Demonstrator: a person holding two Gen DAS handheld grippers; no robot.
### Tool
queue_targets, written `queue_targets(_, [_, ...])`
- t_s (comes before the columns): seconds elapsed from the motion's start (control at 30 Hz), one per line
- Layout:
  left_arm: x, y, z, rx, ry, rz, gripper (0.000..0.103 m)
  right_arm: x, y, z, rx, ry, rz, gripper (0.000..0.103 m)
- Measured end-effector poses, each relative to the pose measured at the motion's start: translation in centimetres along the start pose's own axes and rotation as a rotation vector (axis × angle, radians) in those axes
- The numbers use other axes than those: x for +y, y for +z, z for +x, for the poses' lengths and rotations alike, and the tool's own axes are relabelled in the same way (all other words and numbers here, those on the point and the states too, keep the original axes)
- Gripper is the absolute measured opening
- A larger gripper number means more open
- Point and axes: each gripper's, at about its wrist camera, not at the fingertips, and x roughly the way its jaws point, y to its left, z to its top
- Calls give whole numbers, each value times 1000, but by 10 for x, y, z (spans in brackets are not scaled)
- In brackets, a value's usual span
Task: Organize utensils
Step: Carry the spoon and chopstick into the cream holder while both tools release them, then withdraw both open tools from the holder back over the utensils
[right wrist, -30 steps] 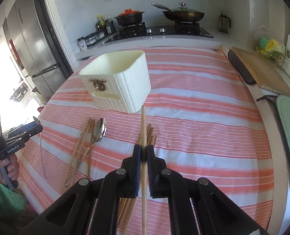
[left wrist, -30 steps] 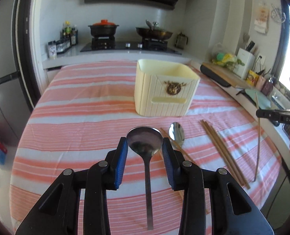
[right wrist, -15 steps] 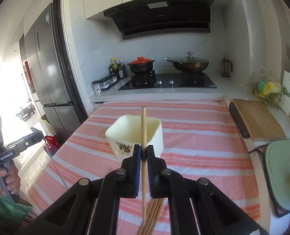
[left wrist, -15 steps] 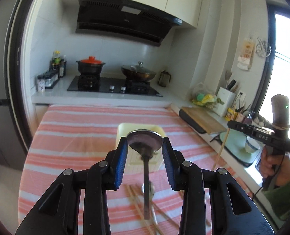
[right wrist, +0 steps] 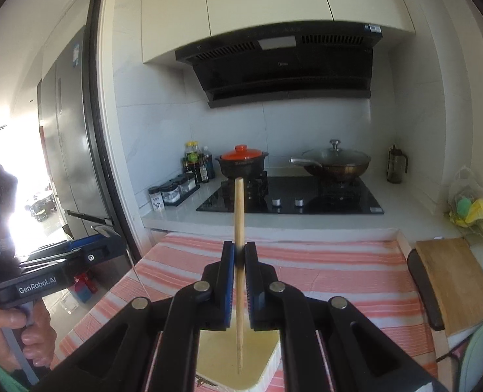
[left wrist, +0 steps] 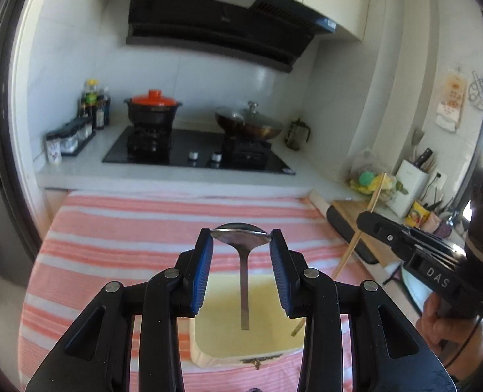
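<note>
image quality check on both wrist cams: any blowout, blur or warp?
Left wrist: fisheye bends the range hood; window edge at right blown out; spoon sharp. Right wrist: doorway at left overexposed; chopstick slightly soft; dark vignette in the corners.

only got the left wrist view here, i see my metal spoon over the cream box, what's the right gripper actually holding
Observer: The right gripper is shut on a single light wooden chopstick, clamped partway along its length.
Operator: is its lower end over the box yet
Observer: Yes. In the right wrist view the lower tip hangs over the open top of the cream plastic box, pointing down into it.
Operator: is it straight up and down
Observer: Nearly upright, with its top end standing in front of the black pot with the orange lid on the stove.
</note>
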Motion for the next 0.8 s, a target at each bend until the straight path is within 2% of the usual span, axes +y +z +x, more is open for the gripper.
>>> queue_targets(0.13, [7, -31, 47, 127, 27, -2, 36, -16, -38, 54, 181, -11, 45, 6])
queue_targets(0.27, [10, -52, 80, 216, 62, -3, 37, -25, -65, 89, 297, -21, 81, 7])
queue_targets(0.33, [13, -54, 86, 249, 79, -24, 38, -28, -69, 99, 345, -21, 105, 10])
queue_targets(0.4, [16, -49, 73, 235, 70, -50, 47, -29, -63, 96, 359, -30, 125, 10])
queue_targets(0.47, [15, -42, 46, 190, 56, -46, 76, -28, -50, 75, 327, -31, 116, 12])
queue_targets(0.57, [14, -42, -6, 133, 74, 18, 91, -21, -32, 23, 255, -30, 60, 41])
queue_targets(0.6, [14, -48, -25, 130, 74, 37, 93, -19, -30, 3, 234, -24, 42, 45])
queue_targets(0.67, [17, -70, -60, 145, 81, 60, 100, -17, -39, -36, 220, -14, 0, 46])
queue_targets(0.73, [21, -107, -88, 181, 89, 58, 100, -17, -65, -71, 224, -20, -33, 52])
queue_targets(0.8, [24, -153, -108, 223, 98, 22, 100, -19, -108, -104, 219, -42, -59, 60])
